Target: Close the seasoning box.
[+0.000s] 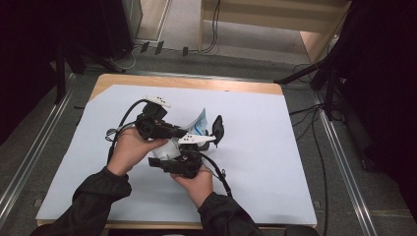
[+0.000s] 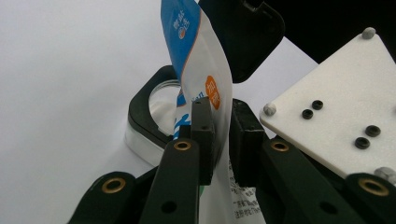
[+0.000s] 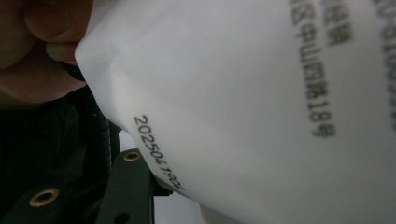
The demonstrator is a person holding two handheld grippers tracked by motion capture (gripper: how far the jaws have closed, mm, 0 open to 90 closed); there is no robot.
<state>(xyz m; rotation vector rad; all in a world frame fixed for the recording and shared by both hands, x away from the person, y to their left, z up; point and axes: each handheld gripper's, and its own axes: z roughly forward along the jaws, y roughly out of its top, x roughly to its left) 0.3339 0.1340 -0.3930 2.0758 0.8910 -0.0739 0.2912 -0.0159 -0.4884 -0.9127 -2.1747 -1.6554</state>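
A white pouch [image 1: 199, 123] with blue and orange print is held above the middle of the table between both hands. My left gripper [image 1: 178, 133] comes in from the left. In the left gripper view, my left gripper [image 2: 223, 135] is shut on the pouch [image 2: 205, 60], one pad on each face. My right gripper [image 1: 172, 162] sits just below it, its white plate [image 2: 327, 112] close alongside. The pouch's printed back [image 3: 257, 116] hides most of the right gripper's jaws. A black ring-shaped piece [image 2: 144, 109] and a black flap [image 1: 218, 129] sit behind the pouch.
A pale sheet [image 1: 275, 147] covers the wooden table, with open room on all sides of the hands. Metal rails [image 1: 339, 147] run along both table sides. Cables and a black stand [image 1: 319, 73] are on the floor behind and to the right.
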